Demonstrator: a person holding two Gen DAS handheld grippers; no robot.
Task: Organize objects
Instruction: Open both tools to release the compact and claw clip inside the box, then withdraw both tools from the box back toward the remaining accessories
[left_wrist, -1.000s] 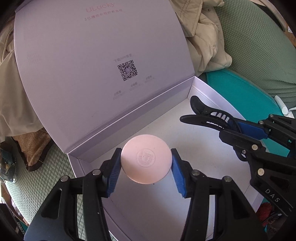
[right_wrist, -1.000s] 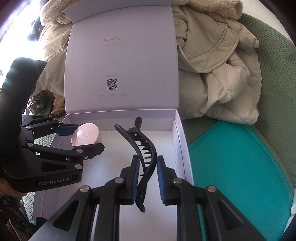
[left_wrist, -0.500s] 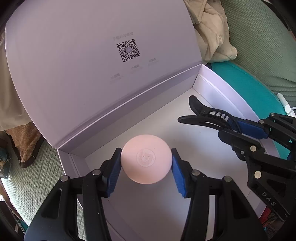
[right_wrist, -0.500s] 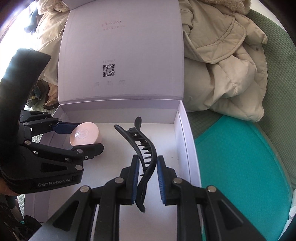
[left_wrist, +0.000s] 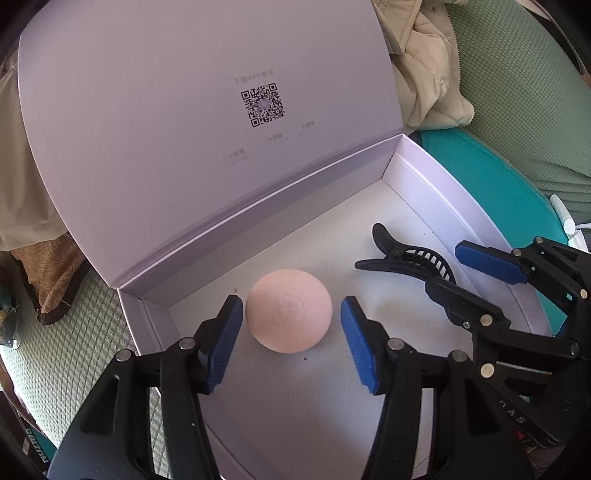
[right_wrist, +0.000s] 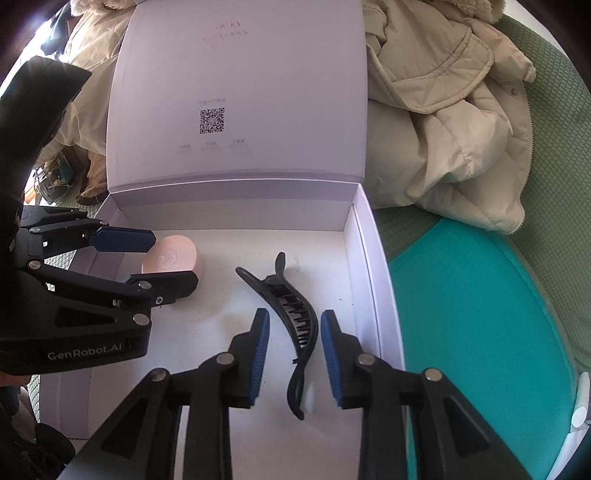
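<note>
A round pink compact (left_wrist: 289, 311) lies on the floor of an open lilac box (left_wrist: 417, 173). My left gripper (left_wrist: 291, 343) straddles it with its jaws opening and a gap on both sides of the compact. A black hair claw clip (right_wrist: 295, 321) lies on the box floor to the right. My right gripper (right_wrist: 293, 354) has its jaws opening around the clip, and the blue pads stand clear of it. The compact (right_wrist: 173, 260) and the left gripper (right_wrist: 147, 254) also show in the right wrist view. The clip (left_wrist: 406, 258) and the right gripper (left_wrist: 469, 269) show in the left wrist view.
The box lid (right_wrist: 236, 92) stands upright behind the box floor. A beige padded jacket (right_wrist: 443, 122) lies behind and to the right. A teal cushion (right_wrist: 480, 332) sits right of the box on a green quilted cover (left_wrist: 524, 92). A white object (right_wrist: 580, 398) lies at the far right.
Both grippers have let go: the left jaws have parted from the pink compact, and the right jaws have parted from the black clip. Both objects now rest on the box floor.
</note>
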